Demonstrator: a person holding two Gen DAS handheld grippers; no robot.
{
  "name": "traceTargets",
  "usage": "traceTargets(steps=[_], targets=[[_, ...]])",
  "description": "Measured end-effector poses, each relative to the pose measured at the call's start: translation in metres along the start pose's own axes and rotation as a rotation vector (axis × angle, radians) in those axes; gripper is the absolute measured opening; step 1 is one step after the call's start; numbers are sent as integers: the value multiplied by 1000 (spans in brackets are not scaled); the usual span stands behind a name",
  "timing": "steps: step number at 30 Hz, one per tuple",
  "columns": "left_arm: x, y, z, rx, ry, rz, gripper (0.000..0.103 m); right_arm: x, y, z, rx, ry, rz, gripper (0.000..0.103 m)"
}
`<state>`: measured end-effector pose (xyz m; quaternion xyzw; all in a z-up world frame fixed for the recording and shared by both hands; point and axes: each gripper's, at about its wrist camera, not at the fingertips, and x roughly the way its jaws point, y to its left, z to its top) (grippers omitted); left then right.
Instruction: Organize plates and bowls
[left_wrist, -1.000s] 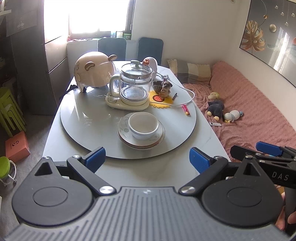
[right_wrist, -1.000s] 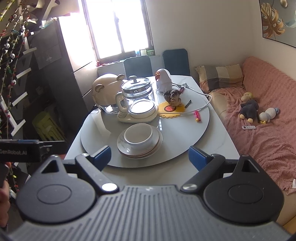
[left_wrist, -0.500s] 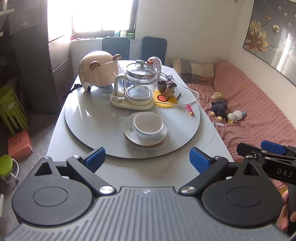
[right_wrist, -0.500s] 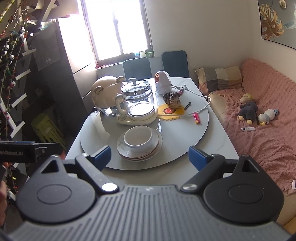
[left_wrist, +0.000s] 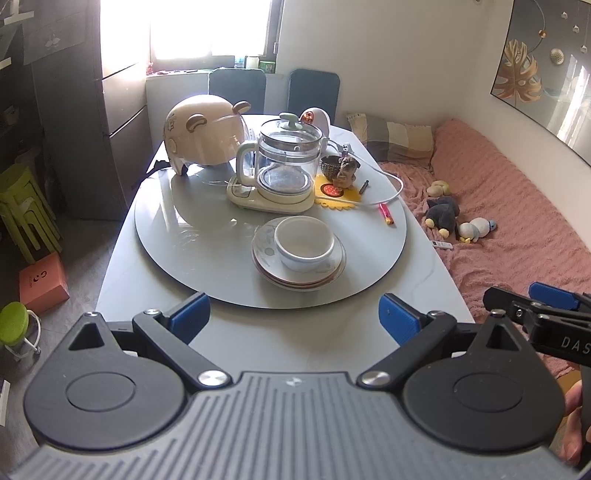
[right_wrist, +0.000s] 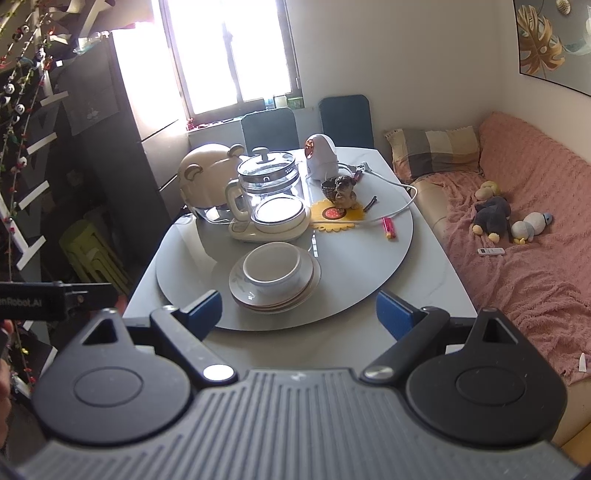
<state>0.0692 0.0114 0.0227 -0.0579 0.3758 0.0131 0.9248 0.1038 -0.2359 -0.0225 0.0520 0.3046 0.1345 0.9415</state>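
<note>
Grey dining surface (left_wrist: 155, 332) with a round turntable (left_wrist: 207, 236) fills the middle of a sunlit room. On the turntable's near edge sits a white bowl (left_wrist: 304, 245) on a stack of plates (left_wrist: 295, 275), an electric kettle (left_wrist: 284, 166) just behind it. Both grippers hang back off the near edge, fingers spread wide and empty. The stack lies straight ahead of the left gripper (left_wrist: 293, 317) and slightly left of centre for the right gripper (right_wrist: 299, 314); neither looks clearly nearer.

Grey table (left_wrist: 147, 280), round turntable (left_wrist: 207, 251), stacked plates (left_wrist: 266, 254), kettle base (left_wrist: 255, 199)
</note>
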Motion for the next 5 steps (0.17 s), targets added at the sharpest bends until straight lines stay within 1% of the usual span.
traceTargets(steps=[5], targets=[[1,2,-1,2,1,3,100,0,-1,-1,8,3,-6,92]])
